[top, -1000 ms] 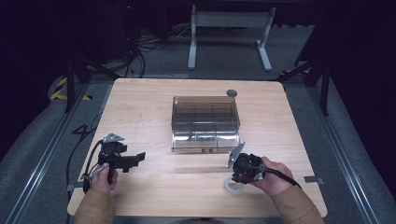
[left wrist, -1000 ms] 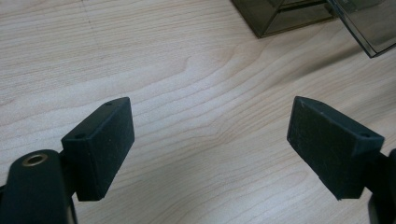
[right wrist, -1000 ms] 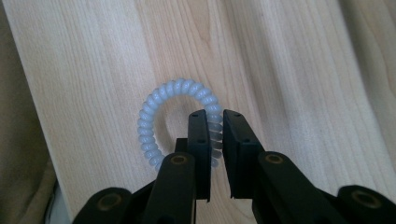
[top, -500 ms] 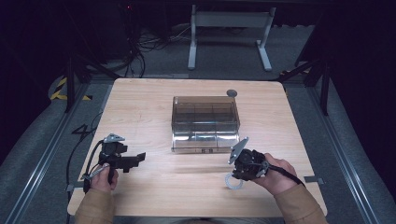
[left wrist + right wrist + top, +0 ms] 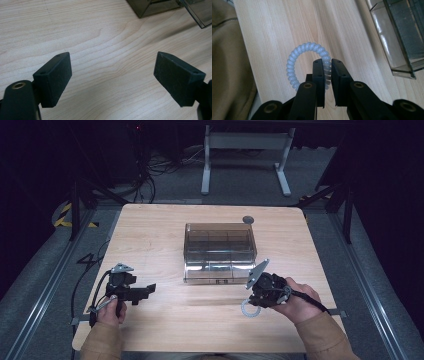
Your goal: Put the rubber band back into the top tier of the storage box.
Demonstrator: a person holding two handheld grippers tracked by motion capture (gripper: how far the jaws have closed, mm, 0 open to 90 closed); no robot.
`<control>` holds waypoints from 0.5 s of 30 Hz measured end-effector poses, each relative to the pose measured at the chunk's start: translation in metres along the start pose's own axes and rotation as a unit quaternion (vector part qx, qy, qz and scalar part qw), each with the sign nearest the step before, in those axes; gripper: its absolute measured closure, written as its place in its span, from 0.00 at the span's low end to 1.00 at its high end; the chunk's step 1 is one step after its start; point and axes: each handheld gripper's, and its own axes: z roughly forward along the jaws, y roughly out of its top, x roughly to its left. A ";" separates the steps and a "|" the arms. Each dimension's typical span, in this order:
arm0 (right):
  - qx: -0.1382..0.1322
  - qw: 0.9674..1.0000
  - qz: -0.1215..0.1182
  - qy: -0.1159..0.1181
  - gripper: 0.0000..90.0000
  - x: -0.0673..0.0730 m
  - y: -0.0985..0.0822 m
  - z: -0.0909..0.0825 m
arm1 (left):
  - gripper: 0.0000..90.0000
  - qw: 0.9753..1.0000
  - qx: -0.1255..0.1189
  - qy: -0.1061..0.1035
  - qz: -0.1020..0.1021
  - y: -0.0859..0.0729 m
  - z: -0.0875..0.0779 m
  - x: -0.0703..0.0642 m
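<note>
**Coil ring pinched at the near right of the table**

Right gripper [image 5: 327, 65] pressed together on a pale blue spiral coil ring [image 5: 298, 53], seen in the right gripper view with one side of the loop caught between the black jaws. Ring's lower arc hidden behind the jaws; upper arc free above the light wooden table [image 5: 274, 22]. In the high view, same ring [image 5: 248, 309] a small pale loop under the right gripper [image 5: 254, 302], too small to tell whether touching the table or hanging clear. Right gripper's fingertips masked there by its own body and the right hand [image 5: 296, 301].

Left gripper [image 5: 112, 72] spread wide, nothing between the pads, bare wood grain below. In the high view, left gripper [image 5: 145, 290] at the near left, well apart from the ring, in the left hand [image 5: 111, 309].

Smoky clear compartment box [image 5: 219, 251] mid-table, just beyond the right gripper; dividers inside dim, contents not discernible. Box cut off at the edge in both gripper views. Small dark round disc [image 5: 247, 220] behind the box, detail unreadable.

No legible writing or brand anywhere.
</note>
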 end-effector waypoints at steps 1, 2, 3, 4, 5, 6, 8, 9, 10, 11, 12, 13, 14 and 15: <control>-0.001 1.000 -0.001 -0.001 0.92 0.000 0.001 -0.001 | 0.17 1.000 0.000 0.000 0.000 0.000 0.000 0.000; 0.000 1.000 0.001 -0.002 0.92 0.000 0.002 -0.003 | 0.17 1.000 0.000 0.000 0.000 0.000 0.000 0.000; -0.001 1.000 -0.001 -0.003 0.92 -0.001 0.002 -0.004 | 0.17 1.000 0.000 0.000 0.000 0.000 0.000 0.000; -0.002 1.000 -0.001 -0.002 0.92 -0.001 0.003 -0.005 | 0.17 1.000 0.000 0.001 0.000 0.000 0.000 0.000; -0.004 1.000 -0.003 -0.002 0.92 -0.001 0.003 -0.007 | 0.17 1.000 0.000 0.001 0.000 0.000 0.000 0.000; -0.004 1.000 -0.003 -0.003 0.92 -0.001 0.004 -0.008 | 0.17 1.000 0.000 0.001 0.000 0.000 0.000 0.000; -0.006 1.000 -0.005 -0.004 0.92 -0.002 0.005 -0.011 | 0.17 1.000 0.001 0.001 0.000 0.000 0.000 0.000; -0.007 1.000 -0.005 -0.004 0.92 -0.003 0.006 -0.012 | 0.17 1.000 0.001 0.002 0.000 0.000 0.001 0.000; -0.008 1.000 -0.005 -0.006 0.92 -0.003 0.007 -0.013 | 0.17 1.000 0.001 0.001 0.002 0.000 0.001 0.000; -0.008 1.000 -0.006 -0.006 0.92 -0.003 0.007 -0.015 | 0.17 1.000 0.001 0.001 0.001 0.000 0.001 -0.001; -0.009 1.000 -0.007 -0.007 0.92 -0.003 0.008 -0.016 | 0.17 1.000 0.001 0.002 0.001 0.000 0.001 -0.001; -0.010 1.000 -0.007 -0.006 0.92 -0.004 0.009 -0.018 | 0.17 1.000 0.003 0.002 0.003 0.000 0.001 -0.001; -0.011 1.000 -0.010 -0.006 0.92 -0.004 0.010 -0.019 | 0.17 1.000 0.002 0.001 0.004 0.000 0.002 -0.001; -0.012 1.000 -0.007 -0.007 0.92 -0.004 0.011 -0.021 | 0.17 1.000 0.003 0.001 0.004 0.000 0.002 -0.001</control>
